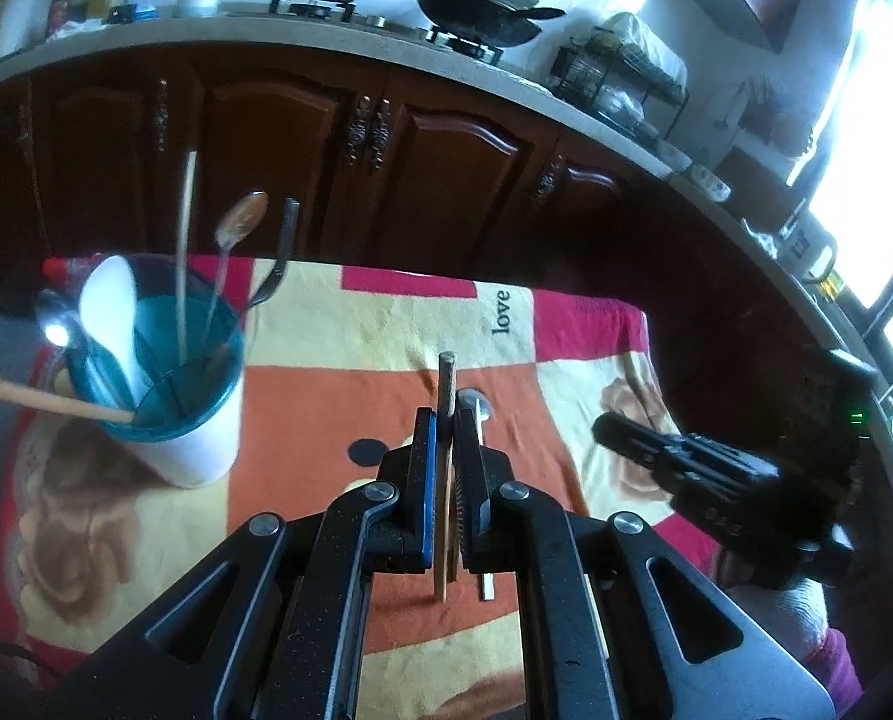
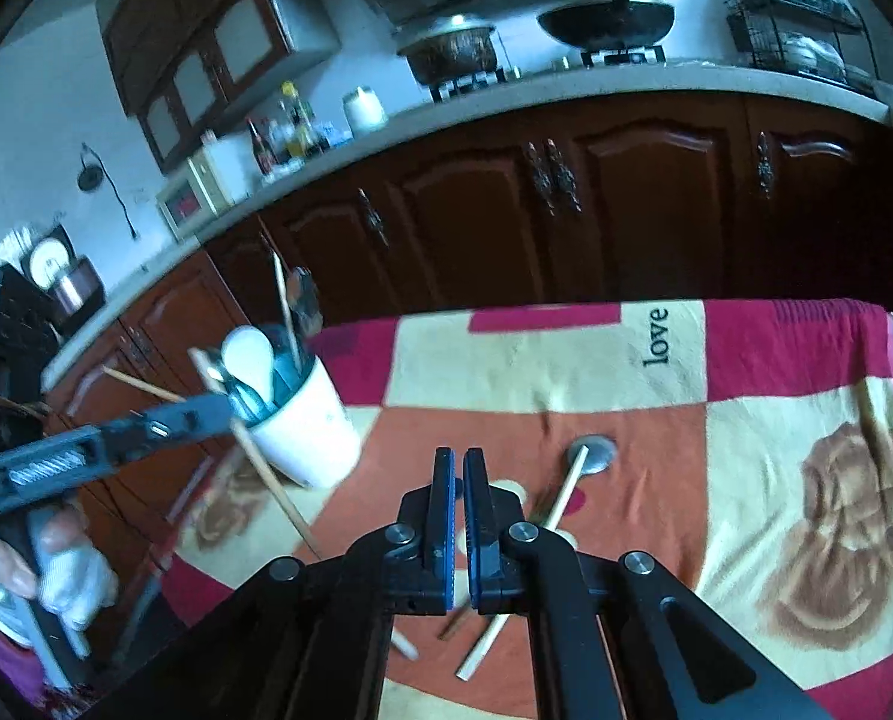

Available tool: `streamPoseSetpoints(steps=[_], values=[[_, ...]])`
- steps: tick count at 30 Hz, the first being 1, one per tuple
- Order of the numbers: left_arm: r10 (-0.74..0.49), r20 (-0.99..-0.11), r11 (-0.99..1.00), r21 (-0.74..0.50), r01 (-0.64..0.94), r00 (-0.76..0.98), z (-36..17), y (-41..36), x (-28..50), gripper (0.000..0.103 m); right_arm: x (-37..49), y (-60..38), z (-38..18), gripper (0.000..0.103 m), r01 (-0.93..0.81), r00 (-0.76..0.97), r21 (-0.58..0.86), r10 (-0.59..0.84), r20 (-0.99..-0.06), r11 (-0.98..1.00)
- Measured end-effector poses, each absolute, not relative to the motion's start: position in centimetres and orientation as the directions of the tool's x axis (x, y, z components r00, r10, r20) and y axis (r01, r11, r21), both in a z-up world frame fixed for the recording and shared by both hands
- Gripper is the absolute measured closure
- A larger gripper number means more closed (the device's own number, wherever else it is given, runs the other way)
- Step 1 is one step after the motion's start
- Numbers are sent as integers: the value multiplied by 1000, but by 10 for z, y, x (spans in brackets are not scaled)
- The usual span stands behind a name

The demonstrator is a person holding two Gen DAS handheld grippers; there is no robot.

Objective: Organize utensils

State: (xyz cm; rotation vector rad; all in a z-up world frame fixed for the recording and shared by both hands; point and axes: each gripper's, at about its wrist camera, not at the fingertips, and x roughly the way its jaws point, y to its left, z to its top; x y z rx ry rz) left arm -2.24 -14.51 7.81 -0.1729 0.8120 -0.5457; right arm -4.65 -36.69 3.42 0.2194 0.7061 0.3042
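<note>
From my left wrist camera, my left gripper [image 1: 446, 420] is clamped on a wooden chopstick [image 1: 446, 384], which stands up between the blue-edged pads, its blunt end poking out above them and its thin end showing below. Just behind the fingers, a metal spoon [image 1: 481, 405] lies on the patchwork cloth [image 1: 338, 324]; only part of its bowl and the end of its handle show past the jaws. The one readable word on the cloth is "love" [image 1: 502, 312], printed in black on a cream patch. At the left stands the white cup [image 1: 194, 450] with a teal inside, holding a white spoon [image 1: 110, 312], a metal spoon, a thin stick and another chopstick leaning out over its rim. My right gripper [image 1: 611, 426] hangs at the right, blurred.

From my right wrist camera, the right gripper [image 2: 458, 462] has its pads together with nothing between them. Below it on the cloth [image 2: 776, 420] lie the metal spoon [image 2: 590, 456] with a pale handle and some loose sticks. "love" [image 2: 656, 339] reads again on the cream patch. The cup [image 2: 308, 426] stands at the cloth's left edge. The left gripper [image 2: 224, 405], held by a gloved hand [image 2: 56, 576], carries its chopstick [image 2: 266, 474] just in front of the cup.
</note>
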Motion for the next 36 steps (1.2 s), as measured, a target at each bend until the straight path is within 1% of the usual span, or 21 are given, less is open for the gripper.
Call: streamPoseSetpoints(steps=[3, 4, 5, 7, 11, 15, 18, 20, 22, 25, 29, 32, 34, 36], values=[[-525, -637, 850, -357, 388, 564, 77, -140, -24, 99, -31, -372, 14, 100, -132, 698, 288, 295, -652, 948], [-526, -637, 849, -360, 386, 563, 76, -139, -25, 99, -23, -375, 4, 95, -111, 678, 287, 284, -679, 952], [-528, -638, 848, -363, 385, 561, 76, -138, -25, 99, -14, -378, -9, 87, -86, 653, 291, 275, -706, 953], [-528, -638, 848, -363, 386, 561, 75, -136, -26, 99, -2, -381, -28, 77, -67, 619, 312, 284, -732, 948], [-533, -638, 846, -374, 381, 556, 75, -132, -23, 99, 24, -383, -61, 77, -39, 570, 309, 275, -774, 950], [-534, -641, 845, -374, 383, 551, 73, -133, -21, 99, 47, -390, -85, 77, 1, 540, 349, 293, -789, 937], [-533, -641, 846, -373, 382, 552, 72, -134, -18, 99, 59, -392, -94, 85, 6, 524, 373, 315, -791, 928], [-536, -641, 843, -379, 381, 549, 72, -135, -17, 99, 62, -389, -100, 94, 3, 509, 359, 307, -804, 933], [-539, -641, 841, -379, 385, 546, 73, -136, -17, 99, 57, -390, -97, 95, -3, 519, 357, 307, -798, 934], [-541, -639, 840, -376, 392, 547, 73, -137, -19, 99, 42, -393, -86, 98, -20, 542, 373, 324, -776, 928], [-544, -638, 838, -381, 391, 544, 74, -138, -20, 99, 21, -398, -64, 98, -51, 571, 389, 346, -745, 920], [-548, -636, 835, -381, 396, 543, 76, -141, -24, 99, 15, -401, -62, 98, -47, 566, 396, 351, -746, 917], [-550, -634, 834, -376, 404, 544, 78, -142, -28, 99, 9, -403, -59, 98, -38, 576, 421, 364, -732, 906], [-554, -630, 831, -376, 411, 544, 82, -141, -31, 99, 3, -404, -49, 99, -50, 594, 461, 397, -699, 886]])
